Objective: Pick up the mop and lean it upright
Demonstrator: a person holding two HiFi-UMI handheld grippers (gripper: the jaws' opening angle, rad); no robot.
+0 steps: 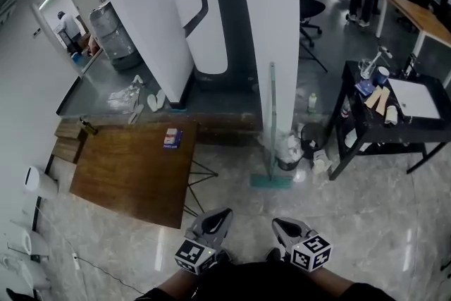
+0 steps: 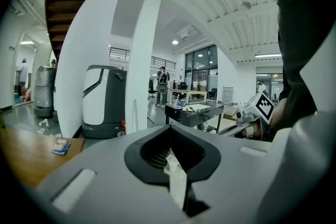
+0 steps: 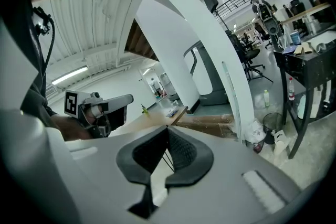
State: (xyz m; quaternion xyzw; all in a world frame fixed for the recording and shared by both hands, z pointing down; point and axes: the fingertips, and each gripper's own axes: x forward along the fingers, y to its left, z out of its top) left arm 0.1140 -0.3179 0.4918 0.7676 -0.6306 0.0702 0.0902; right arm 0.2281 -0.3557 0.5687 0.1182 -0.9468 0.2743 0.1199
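The mop stands upright, its pale handle leaning on the white pillar and its teal head flat on the floor. Both grippers are held low, close to the person's body and well short of the mop. My left gripper is shut with nothing between its jaws. My right gripper also has its jaws together and holds nothing. The left gripper view shows the left gripper pointing roughly level, with the mop handle far off. The right gripper faces the mop handle along the pillar.
A wooden table with a small pack stands to the left of the grippers. A black trolley with a sink top and clutter is on the right. A bin and bags lie at the pillar's foot. A grey machine stands behind.
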